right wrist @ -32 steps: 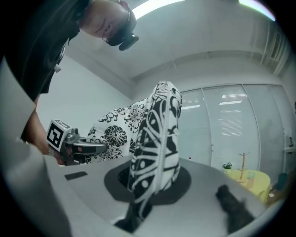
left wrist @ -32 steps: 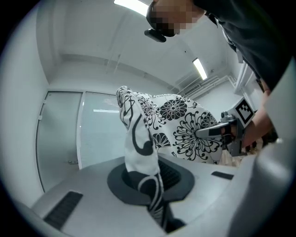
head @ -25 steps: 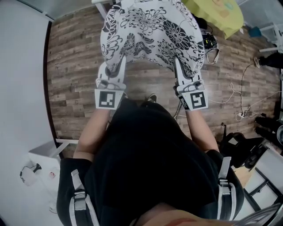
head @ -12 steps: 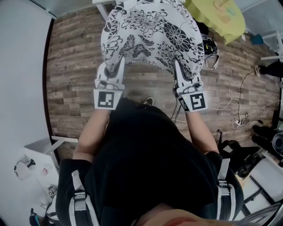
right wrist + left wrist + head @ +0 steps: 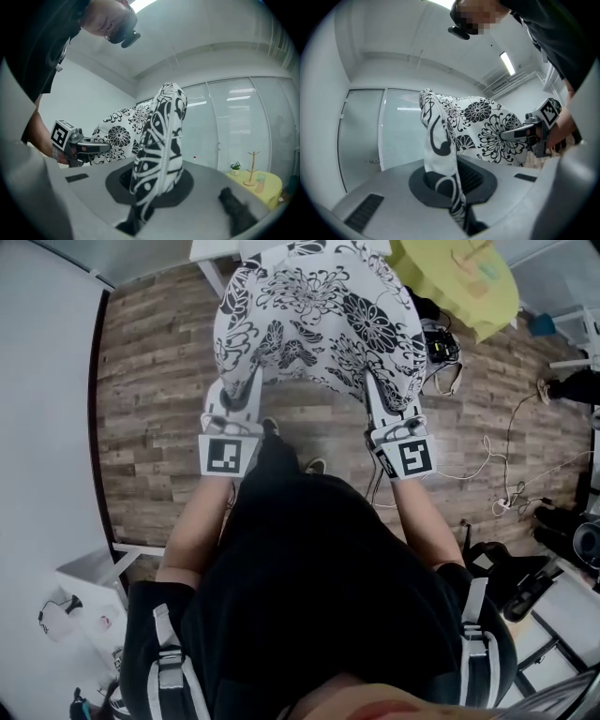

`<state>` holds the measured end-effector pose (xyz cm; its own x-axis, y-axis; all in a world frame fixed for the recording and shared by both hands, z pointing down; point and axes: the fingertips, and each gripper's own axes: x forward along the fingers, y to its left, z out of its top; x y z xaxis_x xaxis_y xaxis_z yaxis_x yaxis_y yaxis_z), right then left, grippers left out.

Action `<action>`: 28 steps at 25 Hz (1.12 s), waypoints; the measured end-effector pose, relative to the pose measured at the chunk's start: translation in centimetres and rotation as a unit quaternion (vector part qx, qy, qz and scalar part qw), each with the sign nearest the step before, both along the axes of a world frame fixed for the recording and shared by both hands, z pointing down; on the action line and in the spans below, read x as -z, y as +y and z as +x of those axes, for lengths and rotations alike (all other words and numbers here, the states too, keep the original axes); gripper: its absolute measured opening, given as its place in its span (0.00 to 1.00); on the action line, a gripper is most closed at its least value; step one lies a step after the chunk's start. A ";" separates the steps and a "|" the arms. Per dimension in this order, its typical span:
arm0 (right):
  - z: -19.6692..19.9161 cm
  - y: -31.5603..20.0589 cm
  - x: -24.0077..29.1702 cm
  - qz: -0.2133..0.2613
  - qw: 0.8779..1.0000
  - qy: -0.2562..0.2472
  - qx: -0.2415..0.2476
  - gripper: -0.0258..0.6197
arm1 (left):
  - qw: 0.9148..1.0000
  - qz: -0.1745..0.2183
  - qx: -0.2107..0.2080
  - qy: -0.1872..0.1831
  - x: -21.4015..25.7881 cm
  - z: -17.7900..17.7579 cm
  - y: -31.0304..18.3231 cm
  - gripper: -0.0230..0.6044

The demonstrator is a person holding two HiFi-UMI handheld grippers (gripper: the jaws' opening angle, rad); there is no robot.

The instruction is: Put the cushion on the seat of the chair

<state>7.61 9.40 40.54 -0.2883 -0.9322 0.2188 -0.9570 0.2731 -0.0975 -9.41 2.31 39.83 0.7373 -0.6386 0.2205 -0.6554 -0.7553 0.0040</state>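
A white cushion [image 5: 319, 315] with black flower print hangs in the air over the wooden floor, held by its near edge. My left gripper [image 5: 249, 382] is shut on the cushion's near left corner, and the fabric [image 5: 438, 140] rises between its jaws in the left gripper view. My right gripper [image 5: 374, 381] is shut on the near right corner, where the zippered edge [image 5: 161, 140] stands up in the right gripper view. Each gripper view shows the other gripper [image 5: 529, 133] [image 5: 86, 147] across the cushion. No chair seat is clearly visible.
A yellow-green covered table [image 5: 459, 273] stands at the far right. Cables [image 5: 497, 474] and black bags [image 5: 502, 563] lie on the floor at the right. A white wall [image 5: 47, 427] runs along the left, with white furniture [image 5: 211, 251] at the top edge.
Both grippers keep the same hold on the cushion. The person's feet have shifted on the floor and the head view has moved a little.
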 end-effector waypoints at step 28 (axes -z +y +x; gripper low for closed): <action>-1.0 0.7 -0.3 -0.019 0.999 0.015 -0.039 0.08 | 0.999 -0.007 -0.040 0.000 0.2 -0.9 -0.8 0.08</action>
<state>6.57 10.11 40.82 -0.2087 -0.9422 0.2621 -0.9777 0.1950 -0.0777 -10.35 1.49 39.63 0.7865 -0.5738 0.2285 -0.5923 -0.8056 0.0156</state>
